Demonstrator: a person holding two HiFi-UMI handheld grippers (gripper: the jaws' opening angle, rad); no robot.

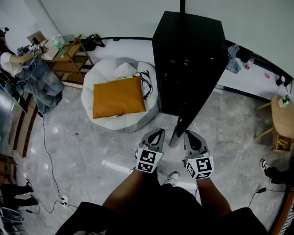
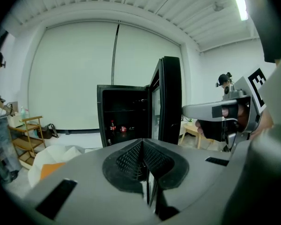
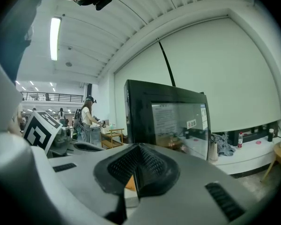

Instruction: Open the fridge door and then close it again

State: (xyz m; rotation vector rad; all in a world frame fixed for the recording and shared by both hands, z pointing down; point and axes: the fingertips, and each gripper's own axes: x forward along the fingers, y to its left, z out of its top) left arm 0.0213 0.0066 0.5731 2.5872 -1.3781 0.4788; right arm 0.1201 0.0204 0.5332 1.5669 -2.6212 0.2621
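Note:
A tall black fridge (image 1: 186, 58) stands ahead with its door (image 1: 178, 131) swung open toward me, edge-on between my two grippers. In the left gripper view the dark inside (image 2: 123, 121) shows bottles on a shelf, and the door (image 2: 166, 102) stands to its right. My left gripper (image 1: 157, 133) is shut on nothing, on the door's inner side. The right gripper (image 1: 190, 135) is shut too, empty, on the outer side. It faces the door's glass front (image 3: 178, 125). I cannot tell whether either gripper touches the door.
A white beanbag (image 1: 137, 121) with an orange cushion (image 1: 117, 97) lies just left of the fridge. Behind it stands a wooden shelf (image 1: 71, 58), with a person (image 1: 19, 67) at the far left. A wooden table (image 1: 286, 119) is at the right. Cables cross the floor.

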